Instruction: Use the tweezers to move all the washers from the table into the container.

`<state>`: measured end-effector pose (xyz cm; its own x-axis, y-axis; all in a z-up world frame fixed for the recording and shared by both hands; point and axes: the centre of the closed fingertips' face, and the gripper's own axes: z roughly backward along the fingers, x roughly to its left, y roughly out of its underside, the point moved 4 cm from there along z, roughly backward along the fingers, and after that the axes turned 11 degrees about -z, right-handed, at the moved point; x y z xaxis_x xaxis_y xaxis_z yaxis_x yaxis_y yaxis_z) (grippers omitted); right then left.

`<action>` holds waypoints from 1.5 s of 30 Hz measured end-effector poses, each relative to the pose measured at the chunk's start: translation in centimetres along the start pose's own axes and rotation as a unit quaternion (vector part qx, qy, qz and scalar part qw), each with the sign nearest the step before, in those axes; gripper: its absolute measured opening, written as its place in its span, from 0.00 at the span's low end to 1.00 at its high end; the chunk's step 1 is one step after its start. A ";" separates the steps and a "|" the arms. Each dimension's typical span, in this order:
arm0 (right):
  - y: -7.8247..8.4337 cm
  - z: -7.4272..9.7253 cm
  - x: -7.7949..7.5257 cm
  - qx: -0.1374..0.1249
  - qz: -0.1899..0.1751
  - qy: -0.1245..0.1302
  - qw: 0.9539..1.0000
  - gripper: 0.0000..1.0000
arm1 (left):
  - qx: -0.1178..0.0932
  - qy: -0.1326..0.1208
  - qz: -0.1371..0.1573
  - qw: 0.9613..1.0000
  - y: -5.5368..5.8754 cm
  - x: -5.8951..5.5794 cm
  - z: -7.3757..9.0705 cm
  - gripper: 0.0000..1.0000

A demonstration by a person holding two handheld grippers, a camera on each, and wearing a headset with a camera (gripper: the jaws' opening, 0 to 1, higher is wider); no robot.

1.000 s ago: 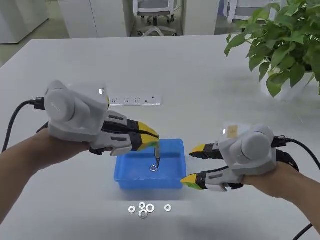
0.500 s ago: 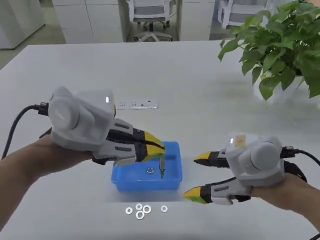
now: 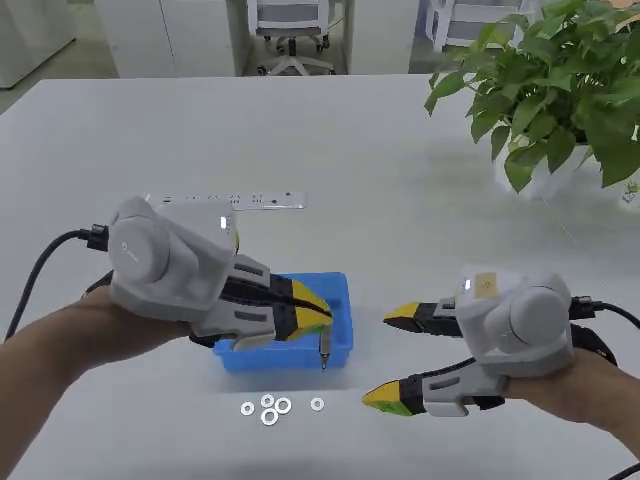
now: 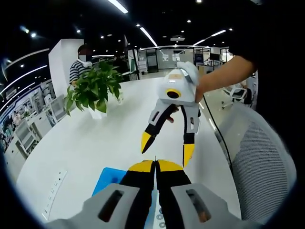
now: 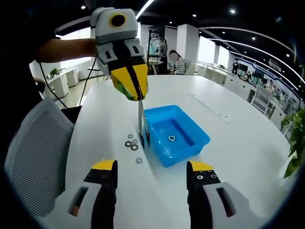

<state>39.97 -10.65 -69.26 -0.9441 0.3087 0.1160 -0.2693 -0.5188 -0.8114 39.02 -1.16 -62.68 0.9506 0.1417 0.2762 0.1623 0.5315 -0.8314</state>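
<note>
We had one washer (image 5: pixel 171 138) in the blue container (image 3: pixel 340 310), five more washers (image 3: pixel 284 405) on the table (image 3: pixel 400 200) just before it, left gripper (image 3: pixel 318 310) clamped on empty-tipped tweezers (image 3: pixel 323 352), right gripper (image 3: pixel 379 358) spread, idle.

Upright tweezers (image 3: pixel 323 350) hang beside the blue container (image 3: pixel 338 298), near loose washers (image 3: pixel 270 407).

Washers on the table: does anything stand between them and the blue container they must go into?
Nothing visible does. The washers lie on the table just in front of the near wall of the container. The tweezers, clamped in the left gripper, hang above that wall.
</note>
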 end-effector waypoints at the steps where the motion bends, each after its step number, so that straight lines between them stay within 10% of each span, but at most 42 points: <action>1: 0.0 0.0 0.1 -0.002 -0.003 -0.001 1.000 0.61 | 0.000 0.001 0.000 1.000 0.1 -0.1 -0.1 0.05; 45: 1.7 -1.4 1.2 0.025 0.000 -0.023 0.999 0.61 | 0.009 0.020 0.037 0.999 3.7 -1.9 -2.1 0.05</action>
<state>38.67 -10.03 -71.29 -0.9518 0.2712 0.1431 -0.2768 -0.5592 -0.7814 38.41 -1.21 -67.28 0.9699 0.1468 0.1943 0.0872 0.5355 -0.8400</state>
